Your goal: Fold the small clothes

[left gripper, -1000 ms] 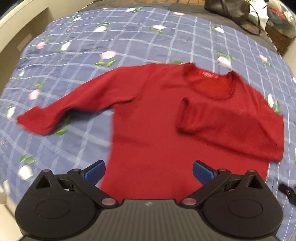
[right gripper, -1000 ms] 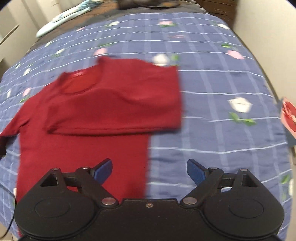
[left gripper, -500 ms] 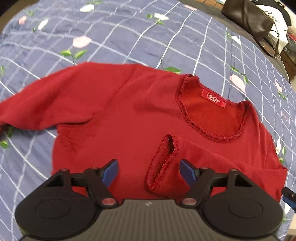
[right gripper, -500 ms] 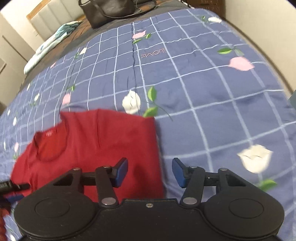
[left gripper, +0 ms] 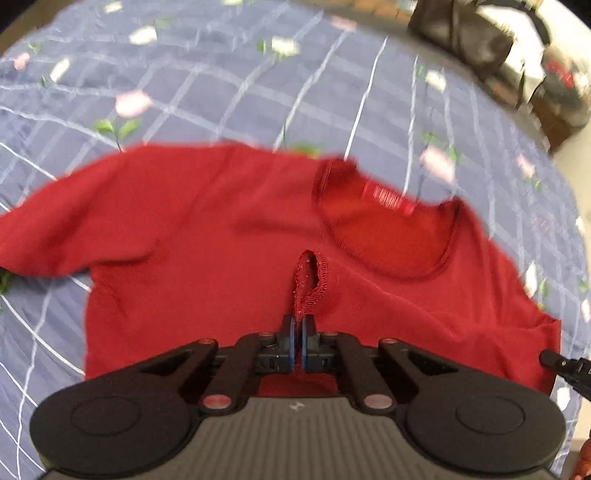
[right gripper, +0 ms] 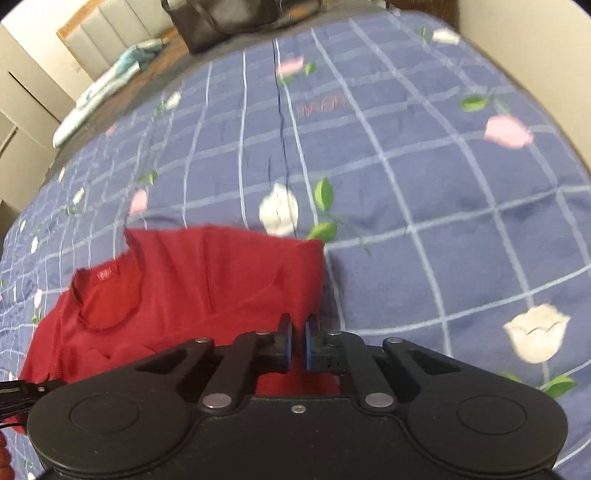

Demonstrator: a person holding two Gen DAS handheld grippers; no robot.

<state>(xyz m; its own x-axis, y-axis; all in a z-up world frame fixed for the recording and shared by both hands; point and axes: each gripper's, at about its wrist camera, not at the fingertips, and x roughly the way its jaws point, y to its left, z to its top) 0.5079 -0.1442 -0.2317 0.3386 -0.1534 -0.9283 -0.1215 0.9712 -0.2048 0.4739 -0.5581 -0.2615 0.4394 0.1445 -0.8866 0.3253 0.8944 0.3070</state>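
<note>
A red long-sleeved top (left gripper: 221, 266) lies spread on a bed, over a blue quilt (left gripper: 258, 92) printed with a pale grid and small pink and white flowers. Its neckline (left gripper: 388, 236), with a small label inside, faces up, and one sleeve reaches out flat toward the left side of the left wrist view. The other sleeve is folded back across the chest, so its cuff (left gripper: 310, 284) sits just below the neckline.

The left gripper (left gripper: 298, 332) has its blue-padded fingers pressed together on the edge of that cuff, pinching it. The right gripper (right gripper: 297, 339) is nearly closed at the folded side edge of the top (right gripper: 207, 288), where the red cloth meets the bare quilt (right gripper: 424, 184); whether cloth is actually caught between its fingers cannot be told.

A dark bag (right gripper: 229, 18) rests at the far edge of the bed, with a pale headboard (right gripper: 103, 40) beyond it.
</note>
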